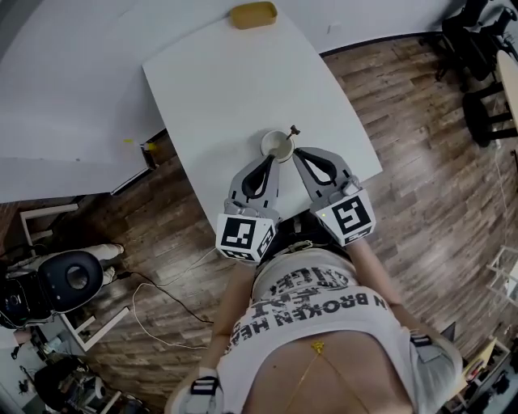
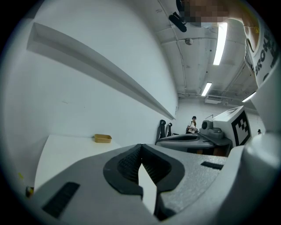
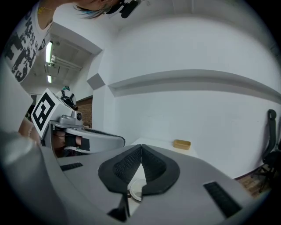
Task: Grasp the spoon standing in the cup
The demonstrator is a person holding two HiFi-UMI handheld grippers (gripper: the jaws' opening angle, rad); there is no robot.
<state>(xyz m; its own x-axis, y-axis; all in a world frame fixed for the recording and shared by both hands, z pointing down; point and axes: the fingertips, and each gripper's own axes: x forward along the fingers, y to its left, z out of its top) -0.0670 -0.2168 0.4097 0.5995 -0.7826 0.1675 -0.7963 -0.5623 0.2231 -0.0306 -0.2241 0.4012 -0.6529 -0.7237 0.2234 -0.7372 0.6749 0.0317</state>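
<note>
A pale cup (image 1: 276,145) stands near the front edge of the white table (image 1: 235,81), and a spoon (image 1: 290,133) stands in it, its dark handle leaning up and to the right. My left gripper (image 1: 269,158) is shut and empty, its tips just in front of the cup. The right gripper (image 1: 298,151) is also shut and empty, with its tips beside the cup's right side, below the spoon handle. In the right gripper view the cup (image 3: 136,190) shows low through the gap under the closed jaws (image 3: 141,149). The left gripper view shows its closed gripper (image 2: 140,148) but no cup.
A yellow tray (image 1: 253,14) sits at the table's far edge, seen also as the tray (image 2: 102,138) and the tray (image 3: 181,144). A white wall panel lies left of the table. Black chairs (image 1: 484,97) stand at the right, and a round black device (image 1: 73,279) with cables on the wood floor at the left.
</note>
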